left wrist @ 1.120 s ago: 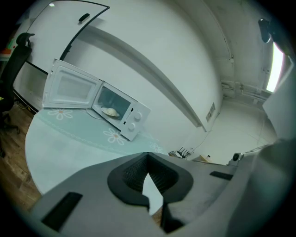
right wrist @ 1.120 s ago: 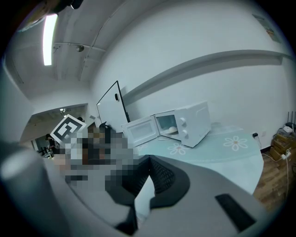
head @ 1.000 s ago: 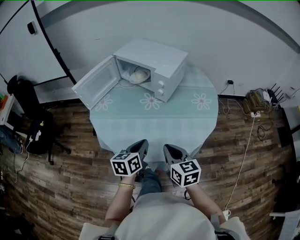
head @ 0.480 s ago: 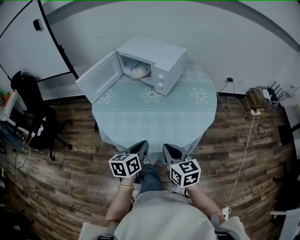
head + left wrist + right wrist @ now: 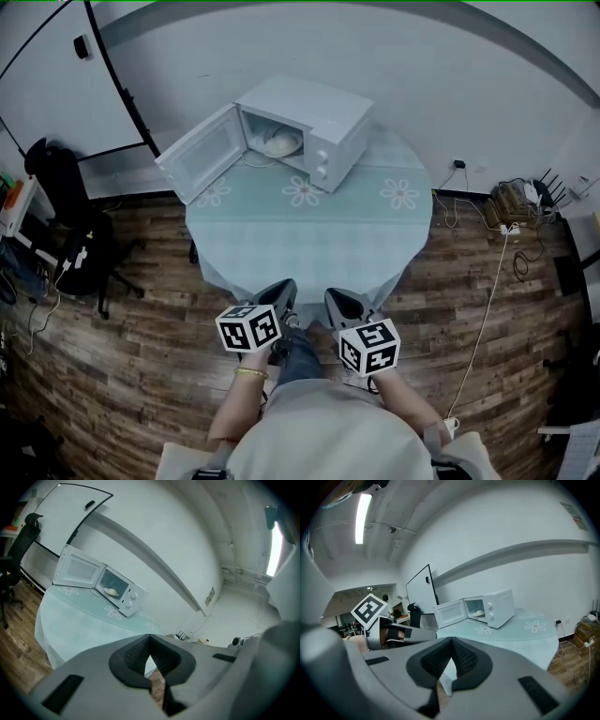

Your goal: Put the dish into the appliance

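A white microwave point(image 5: 309, 122) stands at the far side of the round table point(image 5: 309, 230) with its door point(image 5: 202, 161) swung open to the left. Inside it lies a pale dish point(image 5: 279, 143), also seen as the dish point(image 5: 111, 592) and the dish point(image 5: 478, 613) in the gripper views. My left gripper point(image 5: 281, 297) and right gripper point(image 5: 342, 302) hang side by side at the table's near edge, far from the microwave. Both are shut with nothing between their jaws.
The table wears a pale green cloth with flower prints. A black office chair point(image 5: 58, 220) stands on the wooden floor at the left. Cables and a power strip point(image 5: 511, 211) lie at the right. A whiteboard point(image 5: 56, 84) leans on the back wall.
The view has shifted slightly, with the table and microwave a little farther right in the picture. Both grippers keep their place near the table's edge, and the dish stays in the microwave.
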Motion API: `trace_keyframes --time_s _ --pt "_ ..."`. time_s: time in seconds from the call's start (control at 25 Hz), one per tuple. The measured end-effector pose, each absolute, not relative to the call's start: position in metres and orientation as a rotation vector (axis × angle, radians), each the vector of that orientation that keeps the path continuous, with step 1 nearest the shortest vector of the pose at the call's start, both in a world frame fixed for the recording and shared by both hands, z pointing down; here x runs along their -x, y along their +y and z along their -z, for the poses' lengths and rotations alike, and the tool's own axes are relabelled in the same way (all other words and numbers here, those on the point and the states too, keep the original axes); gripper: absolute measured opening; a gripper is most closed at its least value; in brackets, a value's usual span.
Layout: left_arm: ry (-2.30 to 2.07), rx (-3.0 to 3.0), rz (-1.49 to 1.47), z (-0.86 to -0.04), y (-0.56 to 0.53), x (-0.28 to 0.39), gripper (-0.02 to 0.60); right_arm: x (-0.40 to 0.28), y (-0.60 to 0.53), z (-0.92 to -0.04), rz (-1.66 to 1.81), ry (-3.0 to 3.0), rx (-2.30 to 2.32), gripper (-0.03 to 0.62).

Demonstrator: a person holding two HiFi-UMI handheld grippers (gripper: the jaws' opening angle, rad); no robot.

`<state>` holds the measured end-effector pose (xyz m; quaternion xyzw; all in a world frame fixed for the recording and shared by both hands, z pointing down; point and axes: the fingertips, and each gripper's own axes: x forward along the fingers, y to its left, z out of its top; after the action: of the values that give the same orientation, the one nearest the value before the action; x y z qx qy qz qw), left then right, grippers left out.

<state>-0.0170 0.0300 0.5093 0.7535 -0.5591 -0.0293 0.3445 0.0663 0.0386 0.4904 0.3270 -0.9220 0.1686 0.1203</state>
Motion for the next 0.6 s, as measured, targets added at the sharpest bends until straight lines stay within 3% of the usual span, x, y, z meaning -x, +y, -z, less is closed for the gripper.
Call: trace_keyframes --time_s 0.6 --pt "-1.488 -1.937 0.076 -0.5021 0.0362 0.0221 0.012 -0.0637 0.0400 -0.4862 -0.474 -2.713 -0.927 0.005"
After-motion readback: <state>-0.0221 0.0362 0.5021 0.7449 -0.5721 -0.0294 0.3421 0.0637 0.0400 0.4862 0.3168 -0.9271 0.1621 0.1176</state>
